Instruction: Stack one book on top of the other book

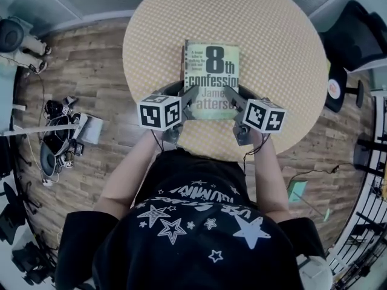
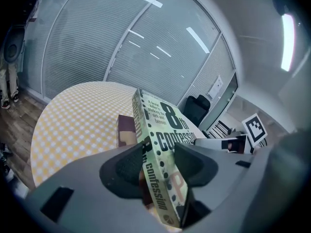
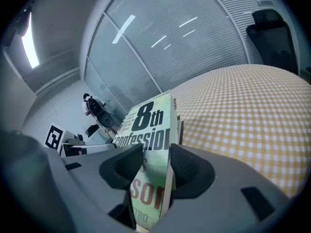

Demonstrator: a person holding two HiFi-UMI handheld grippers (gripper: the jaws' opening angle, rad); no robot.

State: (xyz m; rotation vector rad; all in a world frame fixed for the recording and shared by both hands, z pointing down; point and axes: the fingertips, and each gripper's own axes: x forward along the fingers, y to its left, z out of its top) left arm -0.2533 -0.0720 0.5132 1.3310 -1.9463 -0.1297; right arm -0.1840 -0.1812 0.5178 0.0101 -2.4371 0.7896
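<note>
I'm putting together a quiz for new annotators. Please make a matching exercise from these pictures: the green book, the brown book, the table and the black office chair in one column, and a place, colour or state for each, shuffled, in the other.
Things:
1. green book
2. brown book
3. table
4. black office chair

Descriptions:
A. covered in yellow checks
B. stands on the floor, beyond the table's edge
C. clamped by the left claw and the right claw
D. mostly hidden under another book

Pairs: 1-C, 2-D, 3-A, 4-B

On the table (image 1: 278, 35), upper book (image 1: 211, 71) over lower book (image 2: 125, 128).
</note>
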